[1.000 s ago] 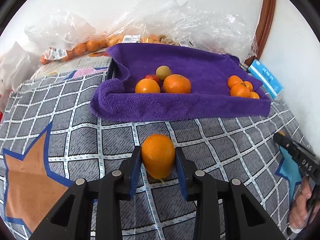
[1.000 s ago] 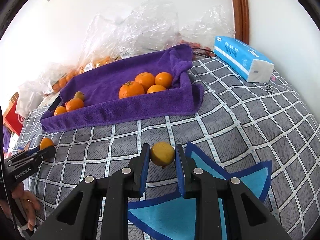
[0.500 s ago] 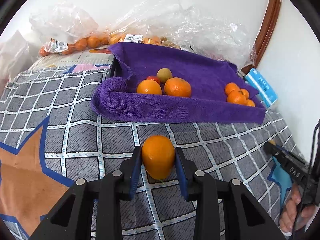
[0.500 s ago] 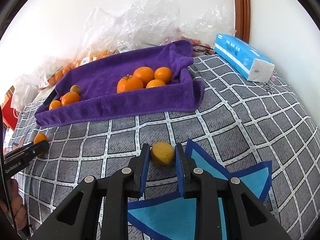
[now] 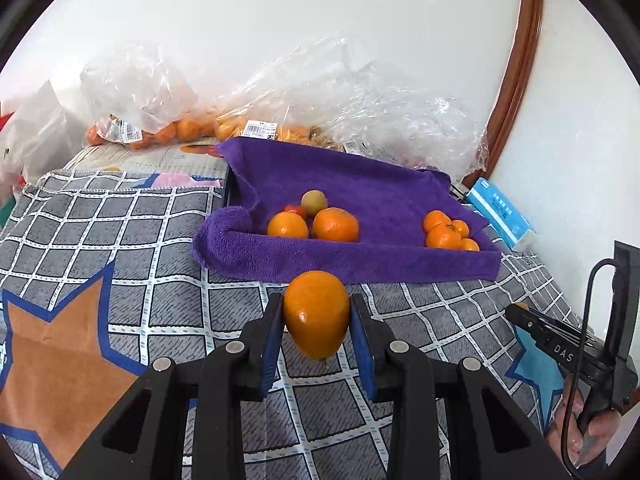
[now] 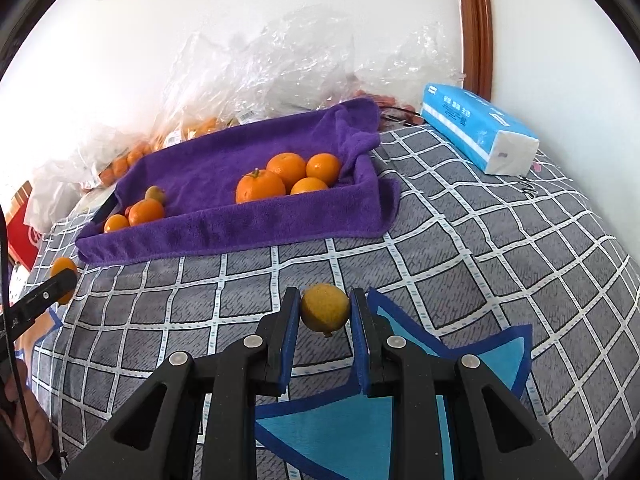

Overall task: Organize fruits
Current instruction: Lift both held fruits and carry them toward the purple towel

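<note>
A grey checked cloth (image 6: 500, 264) with blue and orange star shapes covers the surface. The purple towel (image 5: 360, 184), draped over a tray so that its edges stand up as walls, lies toward the far side of that cloth and serves as the landmark here.

Behind the towel, against the white wall, crumpled clear plastic bags (image 5: 360, 96) hold more orange fruit. To the right of the towel a blue-and-white tissue pack (image 6: 476, 128) lies on the cloth.

Inside the towel, a group of four oranges (image 6: 288, 178) sits in its right corner. A second group (image 5: 316, 218) sits nearer its left end: two oranges, a small red fruit and a yellowish-green one.

In front of the towel's left part, the left gripper (image 5: 316, 320) has its jaws clamped on an orange (image 5: 316, 314), which looks lifted clear of the cloth and close to the towel's near wall.

In front of the towel's right part, farther from it, the right gripper (image 6: 325, 312) has its jaws closed on a small yellow-orange fruit (image 6: 325, 309). Whether that fruit touches the cloth cannot be told.
</note>
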The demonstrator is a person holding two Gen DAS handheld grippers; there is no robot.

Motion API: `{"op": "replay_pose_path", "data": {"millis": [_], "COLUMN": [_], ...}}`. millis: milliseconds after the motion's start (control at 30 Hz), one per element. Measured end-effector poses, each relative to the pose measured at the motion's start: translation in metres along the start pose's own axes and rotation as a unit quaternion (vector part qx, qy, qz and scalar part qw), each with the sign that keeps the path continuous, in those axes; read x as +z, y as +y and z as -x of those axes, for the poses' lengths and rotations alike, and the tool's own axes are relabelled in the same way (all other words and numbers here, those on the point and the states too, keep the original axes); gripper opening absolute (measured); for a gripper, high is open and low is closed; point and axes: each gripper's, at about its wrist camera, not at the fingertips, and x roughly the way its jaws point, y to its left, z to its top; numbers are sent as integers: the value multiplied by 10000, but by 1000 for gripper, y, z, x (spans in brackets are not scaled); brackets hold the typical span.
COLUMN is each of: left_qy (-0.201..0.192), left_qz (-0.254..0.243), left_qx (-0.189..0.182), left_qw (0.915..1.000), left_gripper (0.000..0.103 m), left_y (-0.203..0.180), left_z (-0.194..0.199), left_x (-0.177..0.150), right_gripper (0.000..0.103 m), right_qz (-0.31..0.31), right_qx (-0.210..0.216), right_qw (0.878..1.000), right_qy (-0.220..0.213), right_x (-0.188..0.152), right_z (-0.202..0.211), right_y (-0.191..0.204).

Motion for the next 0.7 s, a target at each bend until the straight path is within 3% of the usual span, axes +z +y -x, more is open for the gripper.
{"op": "replay_pose_path", "data": {"millis": [567, 700], "left_qy": [-283, -325], "left_qz": [381, 317], "left_qx": [-277, -128], "left_qw": [9985, 9989], "left_gripper": [31, 31], "left_y": [12, 9], "left_z": [17, 18], "left_x": [2, 5], "right_gripper": [25, 25], "right_qz": [26, 25], "right_qx": [155, 134], "right_qw": [9998, 9999], "right_qy": [-90, -92], "right_x": [-6, -6], "right_z": [23, 31], "right_y": [9, 17]}}
